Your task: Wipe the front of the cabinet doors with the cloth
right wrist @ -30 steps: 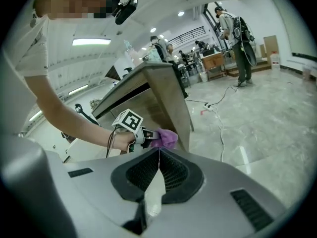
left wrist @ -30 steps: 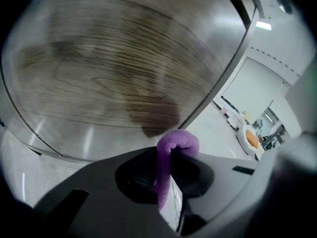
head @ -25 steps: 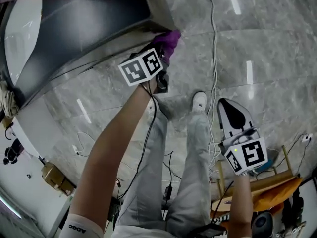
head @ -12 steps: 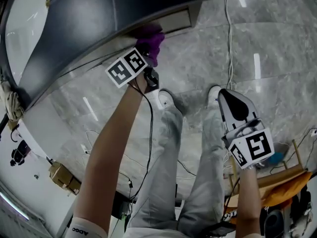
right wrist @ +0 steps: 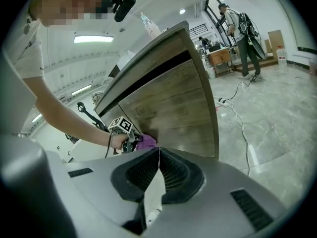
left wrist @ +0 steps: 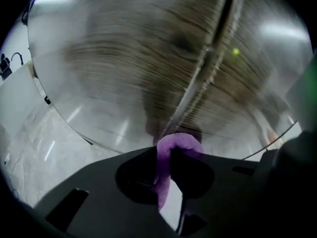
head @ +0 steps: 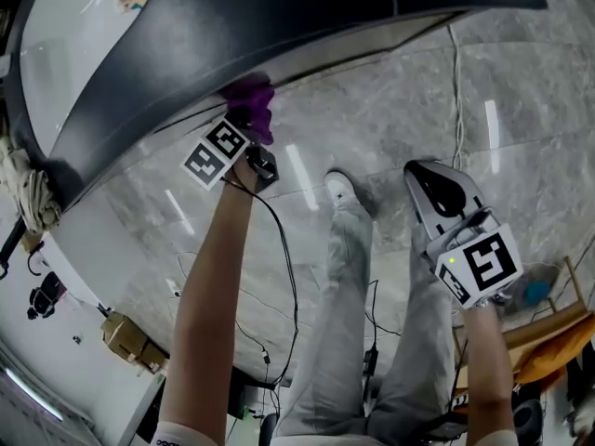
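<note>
A purple cloth (head: pixel 249 105) is pressed against the dark wood-grain cabinet door (head: pixel 223 26), low on its front. My left gripper (head: pixel 253 136) is shut on the cloth; in the left gripper view the purple cloth (left wrist: pixel 171 155) sits pinched between the jaws, right up against the blurred door (left wrist: pixel 163 68). The right gripper view shows the same cloth (right wrist: pixel 145 142) on the cabinet front (right wrist: pixel 173 108). My right gripper (head: pixel 444 193) hangs away from the cabinet at the right, over the floor, jaws shut with nothing between them.
A white cable (head: pixel 457 82) runs across the glossy marble floor. The person's legs and shoes (head: pixel 346 189) stand between the grippers. Orange furniture (head: pixel 548 342) sits at the lower right. A person (right wrist: pixel 240 11) stands far off by tables.
My left gripper and the cloth have slid leftward along the bottom of the cabinet door. The view has shifted, showing more of the cabinet. The right gripper stays about where it was.
</note>
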`<state>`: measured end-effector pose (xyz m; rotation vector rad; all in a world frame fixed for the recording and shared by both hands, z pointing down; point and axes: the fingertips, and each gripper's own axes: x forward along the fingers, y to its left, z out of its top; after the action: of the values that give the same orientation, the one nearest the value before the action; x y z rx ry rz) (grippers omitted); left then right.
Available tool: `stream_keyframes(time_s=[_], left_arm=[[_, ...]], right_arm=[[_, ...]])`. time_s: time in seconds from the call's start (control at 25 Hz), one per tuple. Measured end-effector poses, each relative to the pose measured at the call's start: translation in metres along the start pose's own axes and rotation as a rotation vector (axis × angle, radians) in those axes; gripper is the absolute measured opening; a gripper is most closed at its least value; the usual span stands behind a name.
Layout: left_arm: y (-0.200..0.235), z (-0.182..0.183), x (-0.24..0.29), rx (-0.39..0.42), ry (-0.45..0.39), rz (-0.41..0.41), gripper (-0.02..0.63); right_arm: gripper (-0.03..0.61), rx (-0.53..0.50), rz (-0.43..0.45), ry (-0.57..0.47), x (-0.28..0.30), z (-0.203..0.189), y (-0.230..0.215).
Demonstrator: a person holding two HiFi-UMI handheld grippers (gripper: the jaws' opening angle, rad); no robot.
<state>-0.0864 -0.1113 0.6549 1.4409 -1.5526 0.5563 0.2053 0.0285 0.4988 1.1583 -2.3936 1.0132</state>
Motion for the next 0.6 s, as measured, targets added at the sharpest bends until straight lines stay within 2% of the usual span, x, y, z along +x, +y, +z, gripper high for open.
stream_keyframes(time_s=[0.16,0.32,0.44,0.6], left_arm=[[0.034,0.007,-0.015,0.000,-0.027,0.044,0.057],[0.047,-0.012,-0.027,0.007,-0.016,0.095,0.057],[0.030,-0.039,-0.027,0.002,0.008,0.101,0.057],[-0.031,-0.080,-0.011,0.054,0.059,0.052,0.057]], right_arm=[[0.028,0.007,0.016,0.003,0.007,-0.004,0.012],[0.028,0.002,0.046,0.006,0.000,-0.003,0.017],[0.028,-0.006,0.062,0.011,-0.014,-0.004,0.009],[0.028,-0.021,0.082,0.031,-0.041,-0.014,-0.012]])
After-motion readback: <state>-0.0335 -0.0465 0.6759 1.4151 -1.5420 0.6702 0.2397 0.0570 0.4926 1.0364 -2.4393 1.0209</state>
